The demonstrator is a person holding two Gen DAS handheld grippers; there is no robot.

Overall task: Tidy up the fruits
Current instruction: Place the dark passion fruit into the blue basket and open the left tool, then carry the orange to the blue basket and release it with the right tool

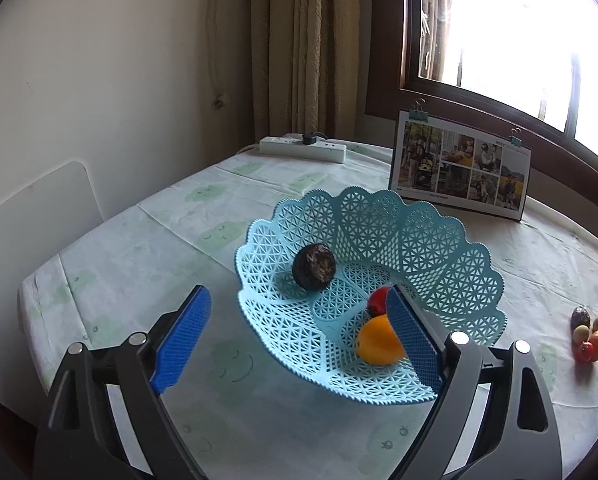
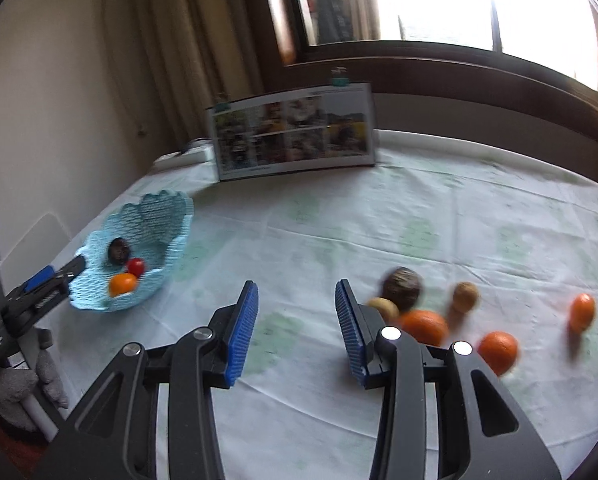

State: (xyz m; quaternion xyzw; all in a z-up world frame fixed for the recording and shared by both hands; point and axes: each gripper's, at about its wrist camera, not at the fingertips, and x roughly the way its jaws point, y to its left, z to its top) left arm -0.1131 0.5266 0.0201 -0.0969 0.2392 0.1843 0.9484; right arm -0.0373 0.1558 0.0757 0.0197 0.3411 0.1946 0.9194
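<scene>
A light-blue lattice basket (image 1: pixel 379 216) stands on the table and holds a dark round fruit (image 1: pixel 313 267), a small red fruit (image 1: pixel 378 300) and an orange fruit (image 1: pixel 377 342). My left gripper (image 1: pixel 299 336) is open; the basket's near rim lies between its fingers, and the right finger partly hides the red and orange fruits. In the blurred right wrist view, my right gripper (image 2: pixel 297 320) is open over bare cloth. Just to its right lie several loose fruits: a dark one (image 2: pixel 402 288), a large orange (image 2: pixel 425 326) and another orange (image 2: pixel 498 352). The basket (image 2: pixel 159 208) sits far left.
A photo board (image 1: pixel 459 168) with binder clips stands at the back by the window. A white power strip (image 1: pixel 303 148) lies at the far edge. A white chair back (image 1: pixel 39 208) stands left of the table. Loose fruits (image 1: pixel 591 336) lie at the right.
</scene>
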